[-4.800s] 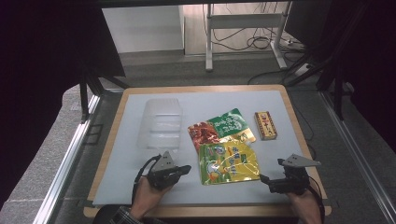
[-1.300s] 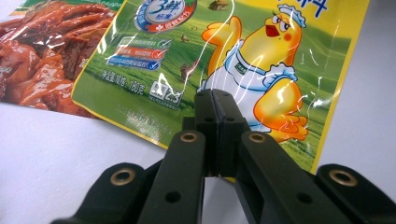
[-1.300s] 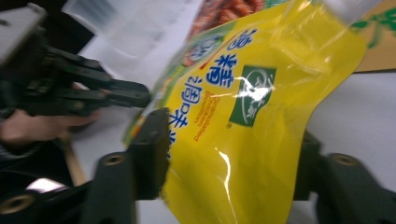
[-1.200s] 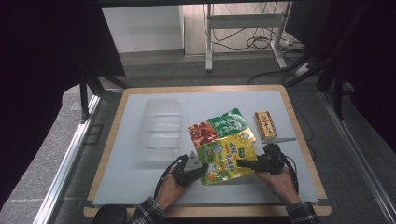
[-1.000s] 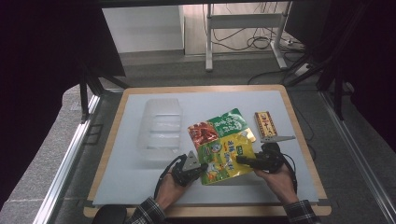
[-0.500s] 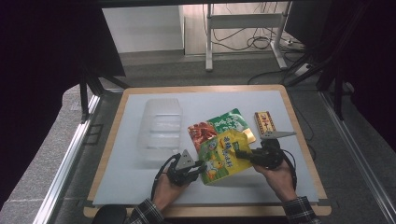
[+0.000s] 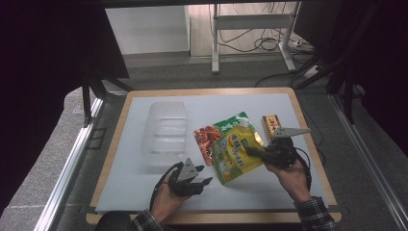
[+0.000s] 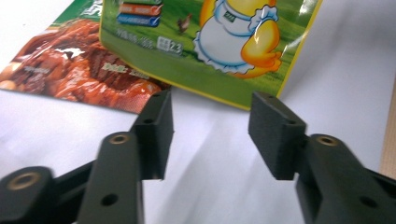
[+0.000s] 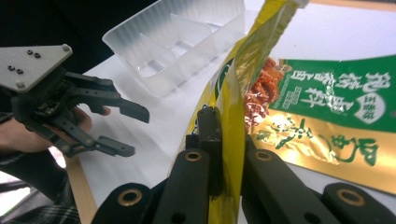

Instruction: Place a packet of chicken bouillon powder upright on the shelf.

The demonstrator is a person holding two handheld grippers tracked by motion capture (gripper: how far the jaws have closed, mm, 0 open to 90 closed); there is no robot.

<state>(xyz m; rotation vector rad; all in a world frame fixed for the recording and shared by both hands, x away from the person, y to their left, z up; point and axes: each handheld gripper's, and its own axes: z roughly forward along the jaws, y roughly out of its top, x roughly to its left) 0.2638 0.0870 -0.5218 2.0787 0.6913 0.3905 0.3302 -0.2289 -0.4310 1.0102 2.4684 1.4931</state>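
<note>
Your right tool is clamped on the edge of the yellow pouch, which passes between its jaws in the right gripper view. The pouch tilts up off the bench, its lower corner toward your left hand, and lies over part of the red-and-green pouch. Your left tool has just been opening; its jaws stand partly apart with nothing between them, just short of the yellow pouch's corner. The clear plastic tray sits to the left of the pouches. A small red box lies beyond your right hand.
</note>
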